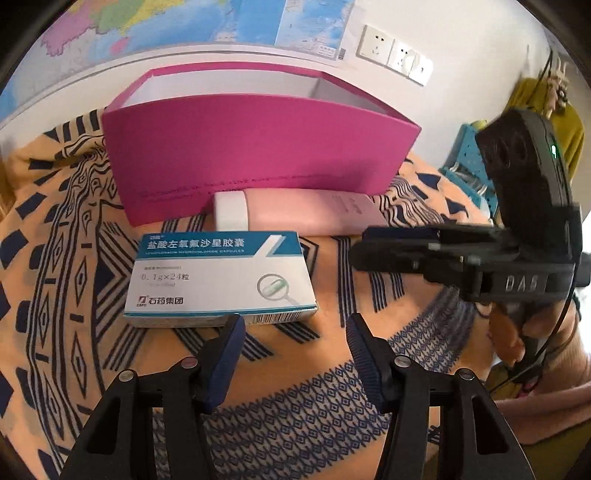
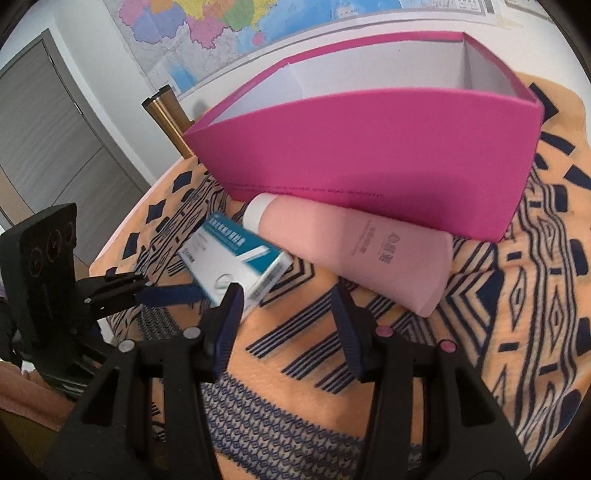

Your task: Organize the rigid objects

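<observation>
1. Blue-and-white cardboard medicine box (image 1: 221,277): lies flat on the orange patterned cloth (image 1: 332,369), just beyond my left gripper (image 1: 295,334), jaws wide, empty.
2. My right gripper (image 2: 286,306), equally wide, faces the pink plastic tube (image 2: 354,251) against the open magenta cardboard box (image 2: 369,147).
3. Risk, I judge: a shallow grasp could skid the medicine box across the cloth.

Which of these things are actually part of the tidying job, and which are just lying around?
Part of the job:
magenta box
medicine carton
pink tube

Just there:
patterned cloth
wall map
wall sockets
brass flask
</observation>
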A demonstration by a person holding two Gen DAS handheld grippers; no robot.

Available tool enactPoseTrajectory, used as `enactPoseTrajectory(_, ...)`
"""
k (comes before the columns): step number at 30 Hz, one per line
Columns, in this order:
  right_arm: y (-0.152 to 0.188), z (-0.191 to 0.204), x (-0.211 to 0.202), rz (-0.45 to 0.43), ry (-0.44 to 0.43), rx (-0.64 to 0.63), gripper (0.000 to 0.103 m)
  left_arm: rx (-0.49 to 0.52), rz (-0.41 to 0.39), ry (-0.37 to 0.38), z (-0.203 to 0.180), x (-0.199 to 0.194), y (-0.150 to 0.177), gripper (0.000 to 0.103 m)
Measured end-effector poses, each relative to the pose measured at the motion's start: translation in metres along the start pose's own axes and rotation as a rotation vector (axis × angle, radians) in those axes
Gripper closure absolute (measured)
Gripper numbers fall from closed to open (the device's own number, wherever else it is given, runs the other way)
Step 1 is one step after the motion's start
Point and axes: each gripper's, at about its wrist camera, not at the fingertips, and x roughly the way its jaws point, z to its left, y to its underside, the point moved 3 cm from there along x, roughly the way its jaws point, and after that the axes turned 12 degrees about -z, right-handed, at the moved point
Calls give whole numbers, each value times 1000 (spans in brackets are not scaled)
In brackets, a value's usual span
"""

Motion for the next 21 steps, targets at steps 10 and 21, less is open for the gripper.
enactPoseTrajectory(10,8,17,20,34,-68,9,52,-41,-99,-125,48,-37,-14,46)
enactPoseTrajectory(21,10,30,42,52,-116,27,57,-95,-51,-167,97,-4,-28,62)
